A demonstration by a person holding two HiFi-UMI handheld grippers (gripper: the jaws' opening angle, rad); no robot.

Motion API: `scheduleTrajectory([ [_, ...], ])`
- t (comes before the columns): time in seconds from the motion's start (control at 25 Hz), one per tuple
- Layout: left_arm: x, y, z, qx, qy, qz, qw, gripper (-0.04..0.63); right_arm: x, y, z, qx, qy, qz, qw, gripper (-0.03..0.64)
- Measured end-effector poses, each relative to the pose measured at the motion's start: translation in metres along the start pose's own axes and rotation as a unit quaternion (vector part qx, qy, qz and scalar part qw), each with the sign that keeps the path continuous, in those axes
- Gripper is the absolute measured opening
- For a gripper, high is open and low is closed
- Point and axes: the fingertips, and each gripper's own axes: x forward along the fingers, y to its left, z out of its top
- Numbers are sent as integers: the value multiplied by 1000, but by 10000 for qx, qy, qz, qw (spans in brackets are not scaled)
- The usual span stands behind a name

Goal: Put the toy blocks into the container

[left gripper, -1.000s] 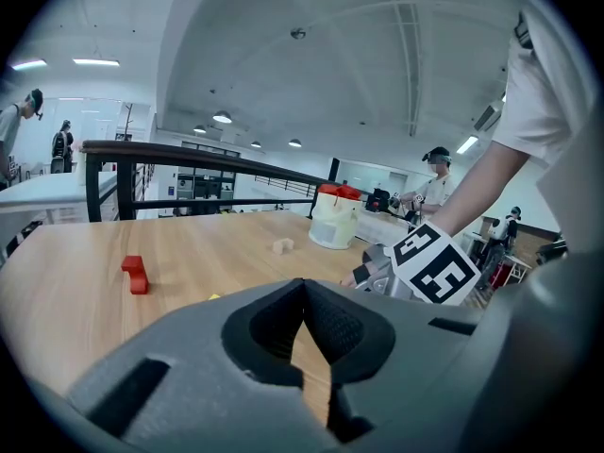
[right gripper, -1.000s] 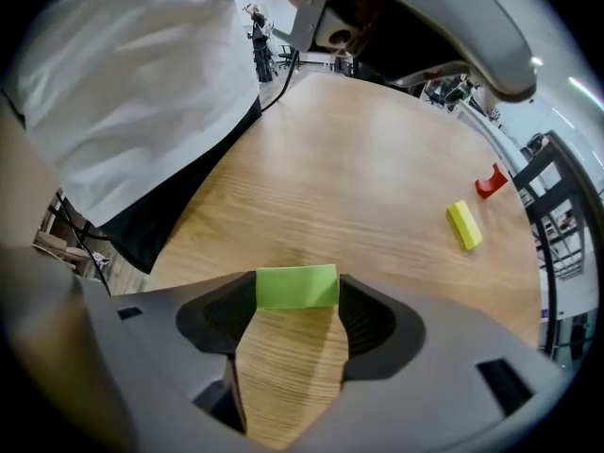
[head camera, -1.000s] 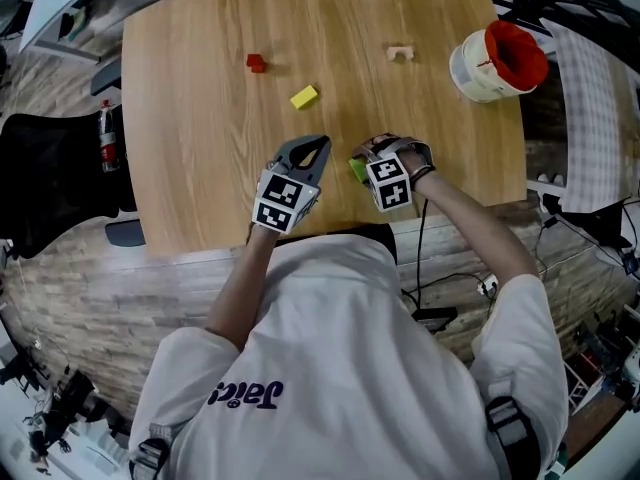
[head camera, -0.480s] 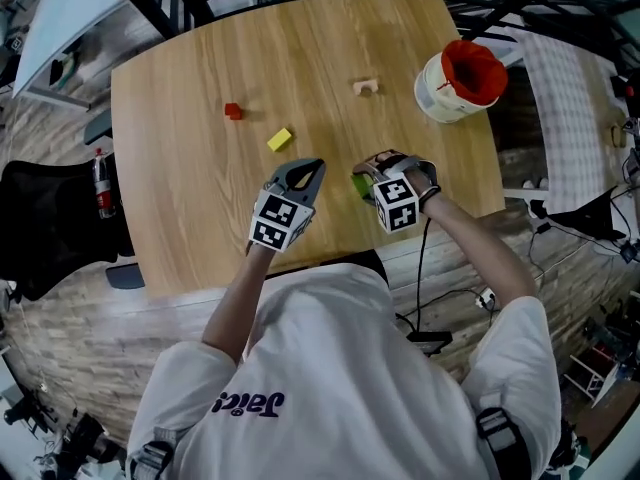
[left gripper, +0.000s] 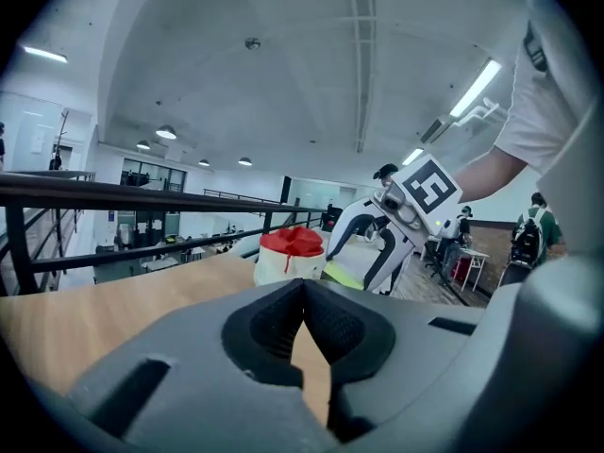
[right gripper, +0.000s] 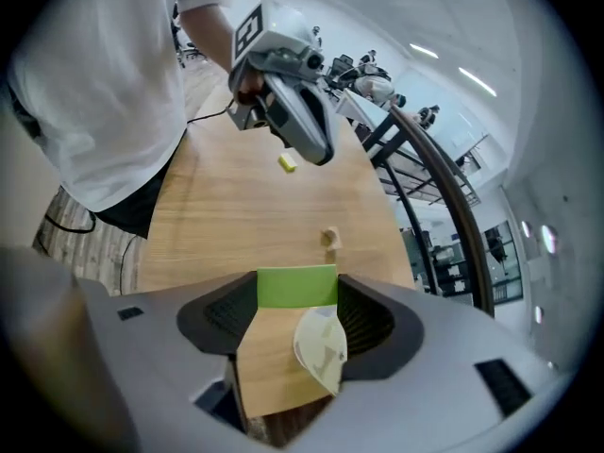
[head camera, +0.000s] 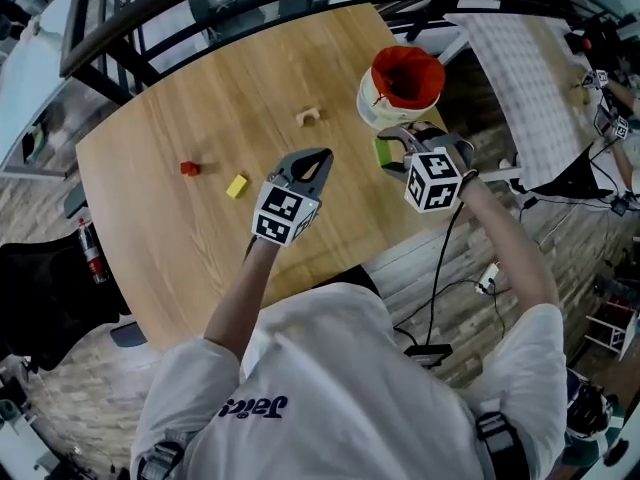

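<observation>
While our right tongs (head camera: pixel 392 154) are gripping the green block (head camera: pixel 383 152) just beside the container (head camera: pixel 372 106) near the desk's (head camera: pixel 200 108) far right corner, seemingly for dropping in, our left tongs (head camera: pixel 318 158) are hovering closed and empty over mid-desk, out of the way.

Light wood-grain table (head camera: pixel 200 78); red cube block (head camera: pixel 189 168); yellow oblong block (head camera: pixel 237 186); pale unpainted wooden arch block (head camera: pixel 308 117); lime-green rectangular block (head camera: pixel 384 152); cream round container (head camera: pixel 373 106), red-lined.
</observation>
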Motion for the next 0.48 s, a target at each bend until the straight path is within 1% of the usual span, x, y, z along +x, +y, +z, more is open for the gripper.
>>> scheduleTrajectory([
  [0.16, 37, -11, 30, 84, -201, -235, 9995, 6, -32, -45, -34, 697, -116, -478, 9964, 269],
  [0.28, 63, -16, 46, 94, -261, -307, 9991, 6, -46, -77, -56, 1460, -399, -764, 9855, 268],
  [0.36, 77, -18, 54, 74, -292, -314, 9991, 6, -49, -95, -68, 2108, -684, -887, 9711, 269],
  [0.44, 88, -18, 59, 44, -316, -312, 9990, 6, -47, -110, -80, 2797, -959, -1046, 9496, 268],
  [0.48, 92, -17, 60, 28, -313, -312, 9990, 6, -45, -118, -88, 3067, -1032, -1198, 9386, 268],
])
